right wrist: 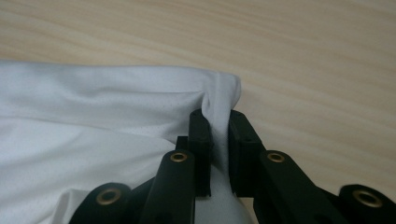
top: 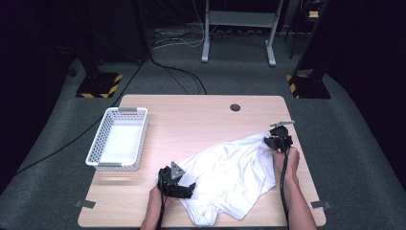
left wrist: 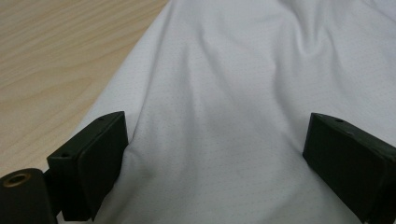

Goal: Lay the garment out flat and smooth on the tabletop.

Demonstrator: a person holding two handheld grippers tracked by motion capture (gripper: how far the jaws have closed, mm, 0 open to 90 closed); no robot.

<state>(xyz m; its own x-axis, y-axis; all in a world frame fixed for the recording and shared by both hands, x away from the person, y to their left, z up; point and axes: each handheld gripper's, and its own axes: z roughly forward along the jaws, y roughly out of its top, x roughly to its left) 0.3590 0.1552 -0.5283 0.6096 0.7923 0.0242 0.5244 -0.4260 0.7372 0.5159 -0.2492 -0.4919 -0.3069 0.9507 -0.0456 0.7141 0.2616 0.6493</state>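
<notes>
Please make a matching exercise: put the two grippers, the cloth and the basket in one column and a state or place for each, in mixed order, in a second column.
1. left gripper
2. right gripper
3. white cloth
4. white basket

a. at the table's left side
b. jaws wide apart over cloth
c. spread in front of the person
d. pinching a cloth corner

Pairs: 1-b, 2-d, 3-c, 4-a

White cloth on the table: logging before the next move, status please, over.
Right claw shut on the crumpled white fabric garment, pinching its far corner. Left claw open, jaws astride the near edge. White plastic basket stands apart; nothing in the way.
</notes>
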